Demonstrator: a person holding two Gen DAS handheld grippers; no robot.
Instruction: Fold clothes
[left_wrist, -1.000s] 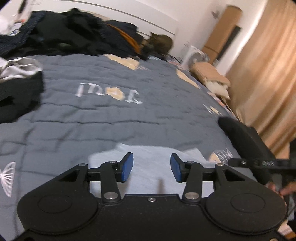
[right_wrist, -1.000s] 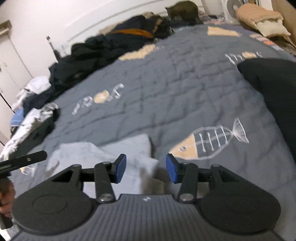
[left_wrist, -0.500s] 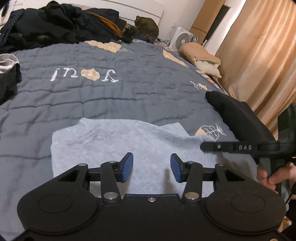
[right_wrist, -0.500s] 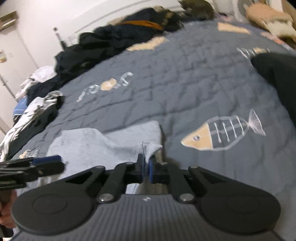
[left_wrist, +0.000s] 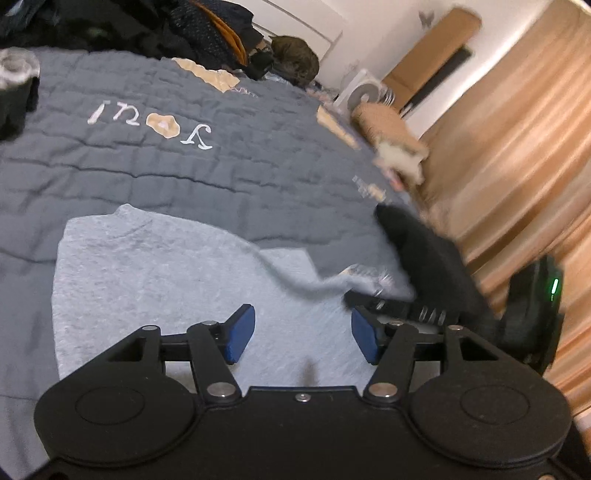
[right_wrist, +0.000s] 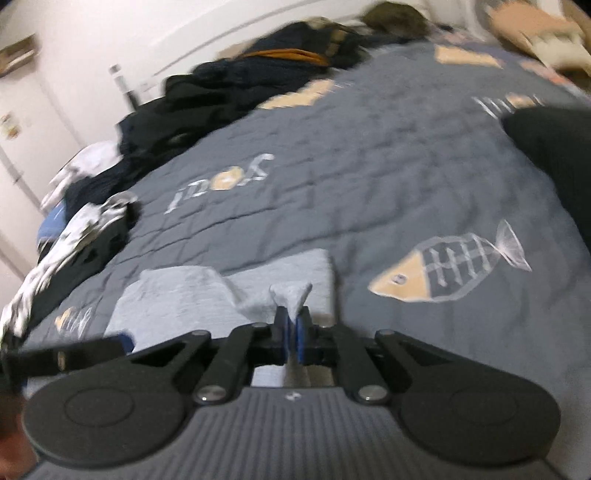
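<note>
- Left wrist view: left gripper (left_wrist: 303, 334) spread wide, holding nothing, over grey shirt (left_wrist: 155, 280) flat on quilt (left_wrist: 184, 166).
- Right gripper (right_wrist: 291, 334) clenched on shirt corner, lifted at 3 o'clock.
- Clothes pile (left_wrist: 110, 26) at 11 o'clock.

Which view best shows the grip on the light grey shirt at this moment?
The right wrist view: the right gripper has its jaws shut on a pinched corner of the light grey shirt, seen head-on. The left wrist view shows most of the shirt spread flat, but the pinch only from the side, blurred.
</note>
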